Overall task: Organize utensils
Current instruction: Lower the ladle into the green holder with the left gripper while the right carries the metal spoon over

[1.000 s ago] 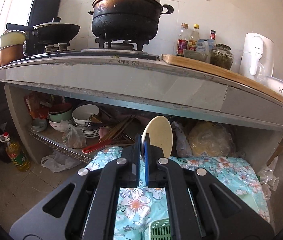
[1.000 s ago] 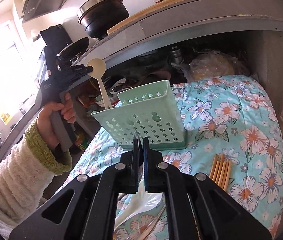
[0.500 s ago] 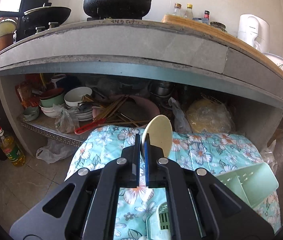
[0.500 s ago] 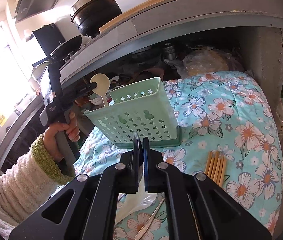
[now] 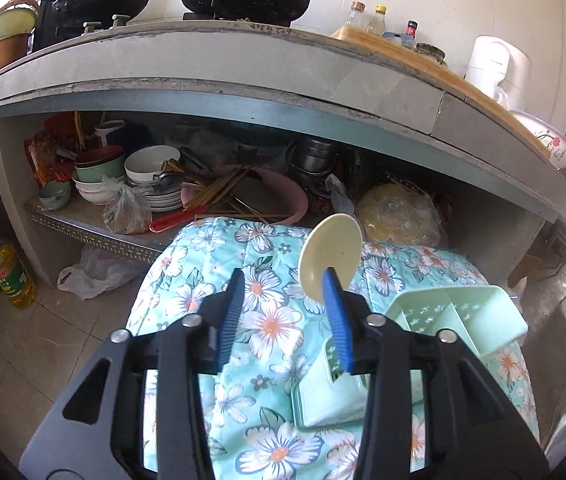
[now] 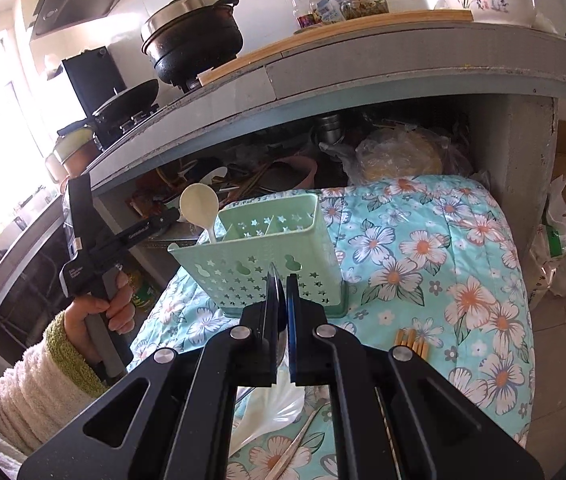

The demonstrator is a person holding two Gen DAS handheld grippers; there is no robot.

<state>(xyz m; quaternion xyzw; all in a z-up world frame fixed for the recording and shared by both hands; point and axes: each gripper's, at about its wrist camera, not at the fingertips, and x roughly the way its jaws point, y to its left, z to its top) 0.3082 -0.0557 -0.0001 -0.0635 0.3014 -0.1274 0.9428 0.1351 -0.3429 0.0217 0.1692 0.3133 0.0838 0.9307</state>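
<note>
A cream spoon (image 5: pixel 331 256) stands bowl-up in the left end compartment of the mint-green utensil caddy (image 6: pixel 275 256) on the flowered cloth (image 6: pixel 423 248). My left gripper (image 5: pixel 283 280) is at the caddy's left end and its jaws are opening. The spoon's neck rests by the right finger, and the left pad is well clear of it. In the right wrist view the spoon (image 6: pixel 199 206) rises just past the left gripper (image 6: pixel 175 214), which a hand in a fleece sleeve holds. My right gripper (image 6: pixel 281 276) is shut on nothing, in front of the caddy. Wooden chopsticks (image 6: pixel 411 340) lie on the cloth to its right.
A concrete counter (image 5: pixel 243 76) overhangs the far side, with pots, bottles and a kettle (image 5: pixel 495 64) on it. The shelf under it holds bowls (image 5: pixel 151 164), plates and loose chopsticks. A clear plastic wrapper (image 6: pixel 271 412) and a pale utensil (image 6: pixel 299 444) lie near my right gripper. An oil bottle (image 5: pixel 11 276) stands on the floor.
My left gripper came down beside the caddy and its jaws parted. The spoon it was clamping now stands in the caddy. The right gripper rose a little and stayed shut.
</note>
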